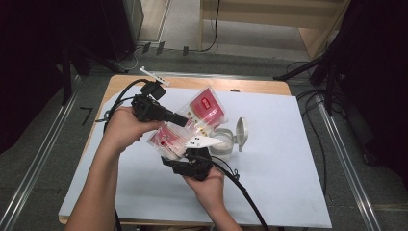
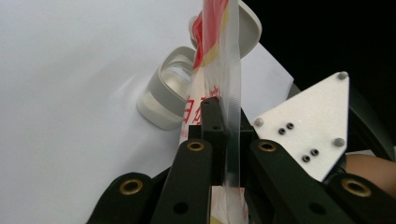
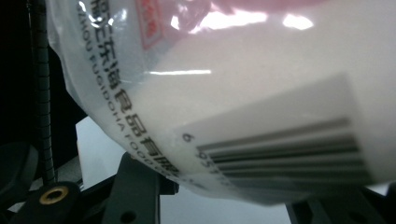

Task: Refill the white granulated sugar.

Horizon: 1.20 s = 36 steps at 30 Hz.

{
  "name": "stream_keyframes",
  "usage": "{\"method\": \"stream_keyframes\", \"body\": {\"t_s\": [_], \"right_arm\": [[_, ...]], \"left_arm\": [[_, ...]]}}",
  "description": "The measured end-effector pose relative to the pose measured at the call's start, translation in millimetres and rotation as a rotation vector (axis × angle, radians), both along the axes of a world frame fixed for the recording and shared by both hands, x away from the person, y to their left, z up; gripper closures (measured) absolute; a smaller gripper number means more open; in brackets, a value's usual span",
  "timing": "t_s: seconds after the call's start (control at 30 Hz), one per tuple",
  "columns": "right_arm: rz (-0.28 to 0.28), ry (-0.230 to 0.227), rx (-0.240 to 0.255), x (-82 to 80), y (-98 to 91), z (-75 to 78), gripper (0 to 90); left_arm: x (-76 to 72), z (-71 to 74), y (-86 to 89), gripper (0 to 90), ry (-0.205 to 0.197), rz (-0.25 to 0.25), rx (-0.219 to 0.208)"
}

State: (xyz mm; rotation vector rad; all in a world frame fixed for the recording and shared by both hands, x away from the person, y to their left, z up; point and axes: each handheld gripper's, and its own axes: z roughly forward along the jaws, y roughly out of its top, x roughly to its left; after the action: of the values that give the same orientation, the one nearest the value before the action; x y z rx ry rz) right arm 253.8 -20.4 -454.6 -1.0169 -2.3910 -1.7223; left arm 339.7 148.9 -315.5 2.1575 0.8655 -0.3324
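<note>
Under my left gripper: white sheet over wooden table. Beyond it, at far edge: white stick. Far right, on floor: cables.

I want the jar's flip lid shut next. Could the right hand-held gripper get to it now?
Probably not yet: the right hand-held gripper is under the plastic bag, which the left hand-held gripper pinches. The jar is close, lid open and unobstructed.

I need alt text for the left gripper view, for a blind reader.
The left gripper pinches the edge of a clear red-printed plastic bag between its black jaws. Behind it, an open grey container sits on a white table.
</note>
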Motion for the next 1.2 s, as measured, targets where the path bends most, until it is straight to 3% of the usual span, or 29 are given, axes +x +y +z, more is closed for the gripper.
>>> {"method": "stream_keyframes", "body": {"t_s": [0.83,1.07,1.2], "right_arm": [[-0.114,0.028,-0.002,11.4,-18.8,-11.1,59.9],[-0.139,0.013,0.018,10.2,-21.8,-7.3,60.7],[-0.156,-0.006,0.019,9.2,-24.2,-5.6,61.1]], "left_arm": [[-3.7,0.1,15.7,90.0,-0.008,-0.017,-0.021],[-6.6,4.3,26.4,90.0,-0.022,-0.019,-0.03],[-5.7,3.2,29.8,90.0,-0.008,-0.039,-0.056]]}}
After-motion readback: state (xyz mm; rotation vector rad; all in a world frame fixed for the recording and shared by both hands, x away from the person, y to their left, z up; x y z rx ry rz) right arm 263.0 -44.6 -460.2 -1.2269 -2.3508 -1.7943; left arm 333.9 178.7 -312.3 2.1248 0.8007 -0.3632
